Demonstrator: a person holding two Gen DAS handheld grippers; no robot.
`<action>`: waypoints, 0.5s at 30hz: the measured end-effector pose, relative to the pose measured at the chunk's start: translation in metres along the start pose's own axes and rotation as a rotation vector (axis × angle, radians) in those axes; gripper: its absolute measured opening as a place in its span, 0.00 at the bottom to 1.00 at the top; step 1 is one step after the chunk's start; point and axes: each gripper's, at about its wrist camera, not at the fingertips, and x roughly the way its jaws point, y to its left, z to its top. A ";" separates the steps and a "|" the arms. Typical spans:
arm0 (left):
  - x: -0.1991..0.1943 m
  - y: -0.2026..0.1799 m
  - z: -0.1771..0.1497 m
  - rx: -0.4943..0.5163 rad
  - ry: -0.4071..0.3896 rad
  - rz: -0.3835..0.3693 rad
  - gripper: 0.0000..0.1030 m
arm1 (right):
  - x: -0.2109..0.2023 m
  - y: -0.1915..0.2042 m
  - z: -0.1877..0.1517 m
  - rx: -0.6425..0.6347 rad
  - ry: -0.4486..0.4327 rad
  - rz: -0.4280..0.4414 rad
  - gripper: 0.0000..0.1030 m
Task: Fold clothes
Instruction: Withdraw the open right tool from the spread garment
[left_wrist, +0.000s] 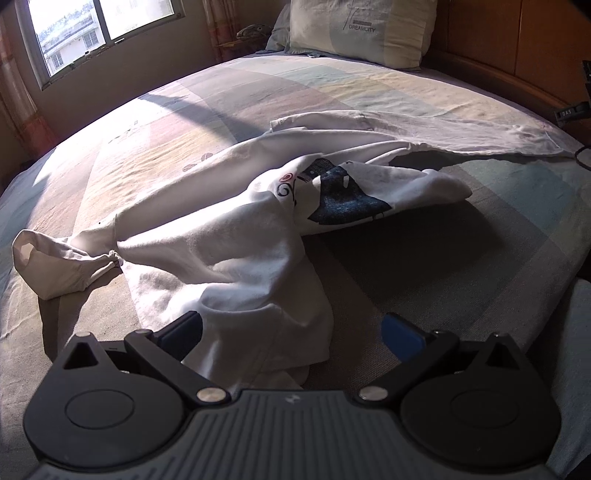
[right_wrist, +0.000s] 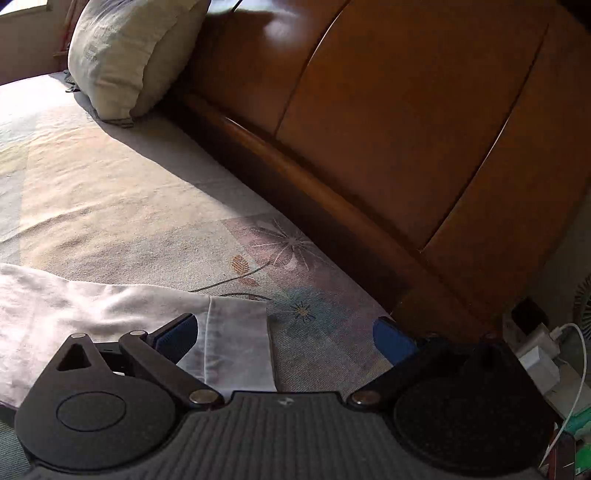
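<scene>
A white T-shirt (left_wrist: 229, 236) with a dark blue print lies crumpled across the bed in the left wrist view, one sleeve (left_wrist: 55, 266) stretched to the left. My left gripper (left_wrist: 291, 332) is open just over the shirt's near bunched edge, and cloth lies between its blue pads (left_wrist: 400, 338). In the right wrist view a white sleeve or hem end (right_wrist: 236, 343) of the garment lies flat on the sheet. My right gripper (right_wrist: 286, 336) is open over that end, its left pad (right_wrist: 177, 338) above the cloth.
A pastel patchwork sheet (left_wrist: 443, 258) with flower prints covers the bed. Pillows (left_wrist: 354, 29) lean at the head, against a wooden headboard (right_wrist: 388, 129). A window (left_wrist: 99, 26) lets bright sun in at the far left. Chargers and a cable (right_wrist: 543, 354) sit beside the bed at right.
</scene>
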 end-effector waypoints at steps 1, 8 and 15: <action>-0.002 -0.001 -0.001 0.002 -0.003 -0.003 0.99 | -0.010 0.001 -0.003 0.007 -0.008 0.034 1.00; -0.022 0.009 -0.015 -0.019 -0.014 0.019 0.99 | -0.093 0.076 -0.047 -0.141 -0.043 0.416 1.00; -0.036 0.036 -0.036 -0.092 -0.019 0.047 0.99 | -0.195 0.179 -0.104 -0.345 -0.076 0.833 1.00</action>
